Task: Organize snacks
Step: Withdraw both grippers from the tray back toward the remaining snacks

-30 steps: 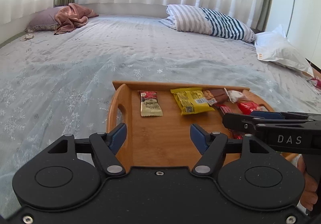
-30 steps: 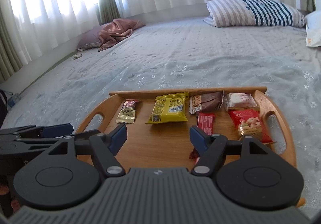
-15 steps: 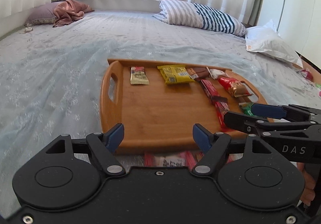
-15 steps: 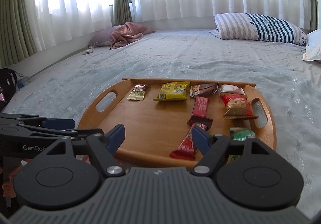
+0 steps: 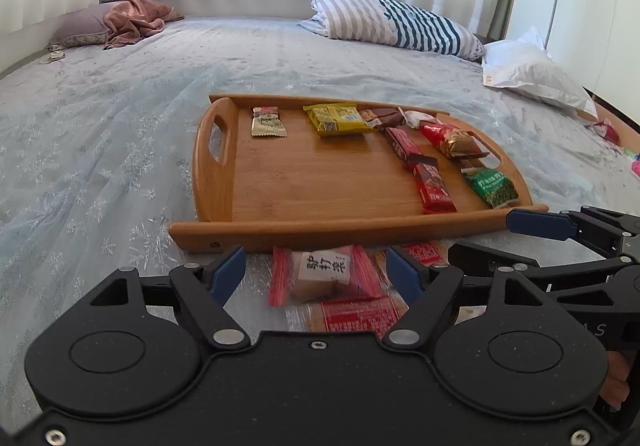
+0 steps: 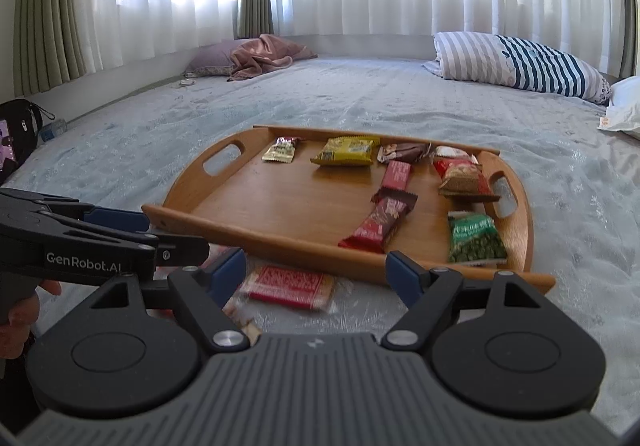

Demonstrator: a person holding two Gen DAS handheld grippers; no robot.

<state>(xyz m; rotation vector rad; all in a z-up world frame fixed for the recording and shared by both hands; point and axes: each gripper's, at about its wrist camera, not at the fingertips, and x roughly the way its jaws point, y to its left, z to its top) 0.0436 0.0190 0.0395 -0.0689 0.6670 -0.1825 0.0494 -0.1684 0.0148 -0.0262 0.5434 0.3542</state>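
"GenRobot.AI" in white on side of left gripper [image 6: 120,234], seen from right wrist cam. Letters "A S" on right gripper [image 5: 560,242] body, rest of word cut off. Chinese chars "驴打滚" on white label of red-wrapped snack [image 5: 324,276] lying on bed just in front of tray [image 5: 320,232]. Print on other wrappers too small/blurred to read.
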